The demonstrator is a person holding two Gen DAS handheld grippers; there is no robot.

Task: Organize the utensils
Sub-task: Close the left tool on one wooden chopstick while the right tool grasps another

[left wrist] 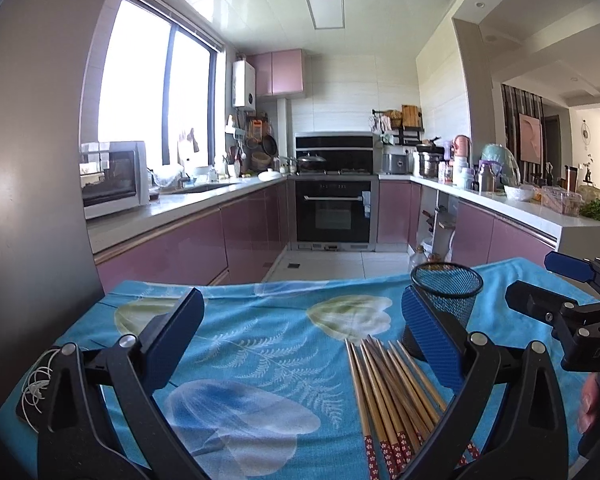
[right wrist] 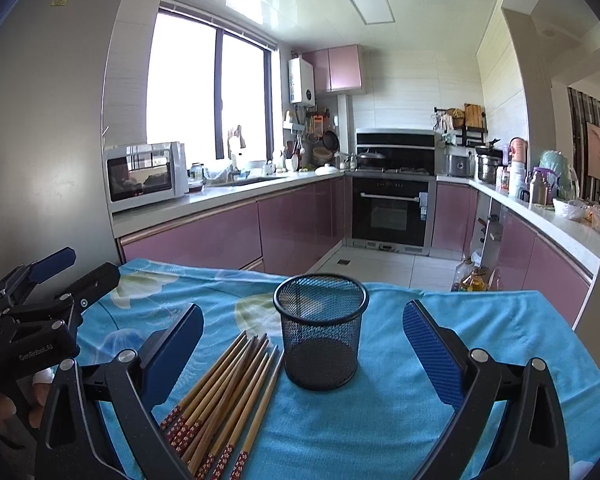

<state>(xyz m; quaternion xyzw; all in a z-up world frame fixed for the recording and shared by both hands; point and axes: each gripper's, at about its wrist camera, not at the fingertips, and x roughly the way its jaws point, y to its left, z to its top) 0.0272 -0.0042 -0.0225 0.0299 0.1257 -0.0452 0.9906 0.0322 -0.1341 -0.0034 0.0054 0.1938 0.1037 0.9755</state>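
Our left gripper point(left wrist: 302, 338) and right gripper point(right wrist: 303, 342) gape wide and empty above the table point(right wrist: 480, 320), so nothing is sorted yet: the chopsticks point(right wrist: 228, 392) lie bundled just beside the empty mesh cup point(right wrist: 321, 330) near its middle.

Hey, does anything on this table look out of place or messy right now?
Only the chopsticks: they lie loose in a fanned bundle on the blue floral tablecloth, left of the black mesh holder, which stands upright and empty. Nothing looks spilled or damaged. Both grippers, left and right, hover with open jaws.
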